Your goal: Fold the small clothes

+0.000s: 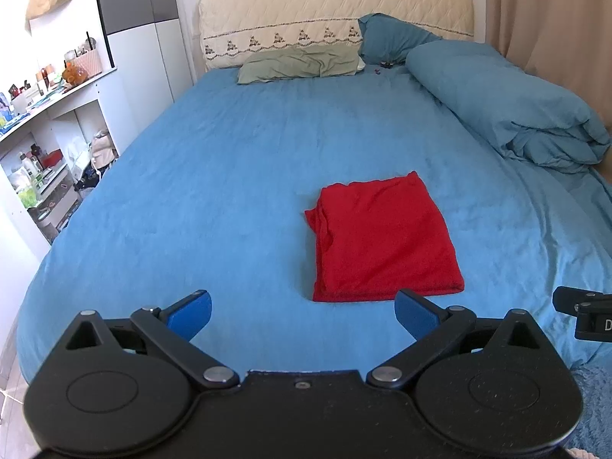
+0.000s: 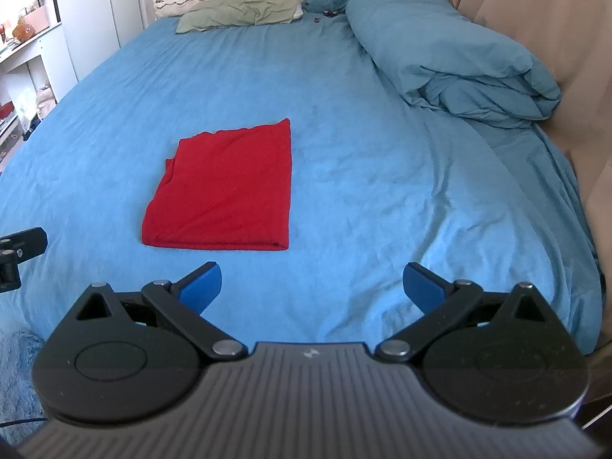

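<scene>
A red garment [image 1: 382, 239] lies folded into a neat rectangle on the blue bed sheet [image 1: 229, 176]. In the right wrist view the same red garment [image 2: 225, 191] sits left of centre on the sheet [image 2: 382, 176]. My left gripper [image 1: 302, 315] hovers near the foot of the bed, just short of the garment's near edge, open with nothing between its blue pads. My right gripper [image 2: 311, 285] is open too, empty, to the right of the garment's near edge. Part of each gripper shows at the edge of the other's view.
A rolled blue duvet [image 1: 508, 103] lies along the bed's right side by a beige curtain [image 1: 554, 19]. A green pillow [image 1: 302, 63] and a blue pillow [image 1: 390, 36] rest at the quilted headboard [image 1: 325, 7]. White cluttered shelves [image 1: 49, 126] stand left.
</scene>
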`<state>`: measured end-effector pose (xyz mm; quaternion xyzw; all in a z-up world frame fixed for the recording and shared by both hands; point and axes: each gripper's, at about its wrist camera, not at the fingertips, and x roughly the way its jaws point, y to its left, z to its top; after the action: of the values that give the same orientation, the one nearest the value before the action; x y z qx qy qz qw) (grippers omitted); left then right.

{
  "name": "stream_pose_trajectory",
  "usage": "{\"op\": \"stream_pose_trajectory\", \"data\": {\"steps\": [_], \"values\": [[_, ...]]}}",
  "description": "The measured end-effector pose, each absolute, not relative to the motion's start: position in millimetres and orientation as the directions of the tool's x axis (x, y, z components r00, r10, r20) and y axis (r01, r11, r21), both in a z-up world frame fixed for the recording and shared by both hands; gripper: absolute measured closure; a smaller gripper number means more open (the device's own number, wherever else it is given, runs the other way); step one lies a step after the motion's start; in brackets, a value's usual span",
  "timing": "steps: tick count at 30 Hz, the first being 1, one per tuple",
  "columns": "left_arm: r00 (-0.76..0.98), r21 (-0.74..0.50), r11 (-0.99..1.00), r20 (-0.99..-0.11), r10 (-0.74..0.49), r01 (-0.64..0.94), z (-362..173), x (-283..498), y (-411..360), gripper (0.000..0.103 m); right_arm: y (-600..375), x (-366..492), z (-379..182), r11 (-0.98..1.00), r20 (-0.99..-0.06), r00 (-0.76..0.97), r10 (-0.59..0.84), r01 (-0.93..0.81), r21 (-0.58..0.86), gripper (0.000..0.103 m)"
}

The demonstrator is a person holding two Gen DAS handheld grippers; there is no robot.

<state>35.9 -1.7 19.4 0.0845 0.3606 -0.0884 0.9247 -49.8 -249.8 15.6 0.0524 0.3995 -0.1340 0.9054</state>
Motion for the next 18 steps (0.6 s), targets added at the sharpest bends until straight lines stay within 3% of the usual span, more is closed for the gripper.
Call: {"op": "stream_pose_trajectory", "data": {"steps": [18], "values": [[0.73, 0.1, 0.969, -0.676, -0.1, 0.226, 23.6, 36.5, -2.6, 0.0, -246.3, -50.2, 17.0, 0.958, -0.735, 0.646, -0.205, 0.286, -0.016, 0.0]]}}
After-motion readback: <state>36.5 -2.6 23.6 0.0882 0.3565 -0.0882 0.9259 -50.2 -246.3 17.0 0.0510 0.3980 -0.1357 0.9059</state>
